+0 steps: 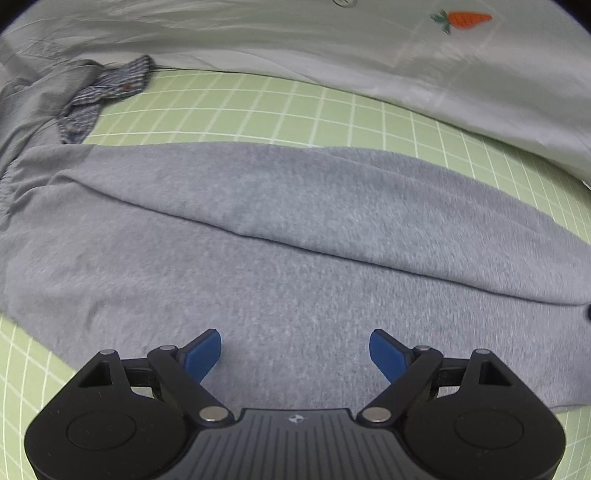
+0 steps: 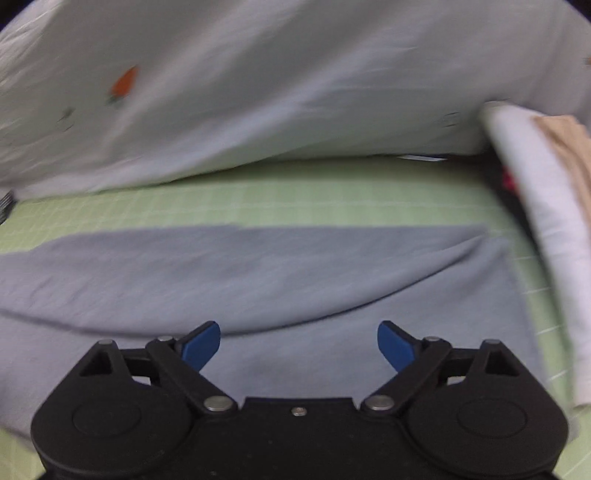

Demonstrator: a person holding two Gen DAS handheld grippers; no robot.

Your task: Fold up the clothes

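A grey fleece garment [image 1: 280,251] lies spread on a green grid mat [image 1: 258,107], with a fold line running across it. It also shows in the right wrist view [image 2: 258,273], with its far right corner creased. My left gripper [image 1: 295,350] is open and empty, just above the garment's near part. My right gripper [image 2: 299,345] is open and empty, over the garment's near edge. Both have blue pads [image 1: 205,352].
A white garment with a carrot patch [image 1: 465,19] lies behind the mat, also seen in the right wrist view [image 2: 258,92]. A blue striped cloth [image 1: 99,96] is bunched at the far left. A folded white cloth [image 2: 546,229] and a beige one [image 2: 565,140] lie at the right.
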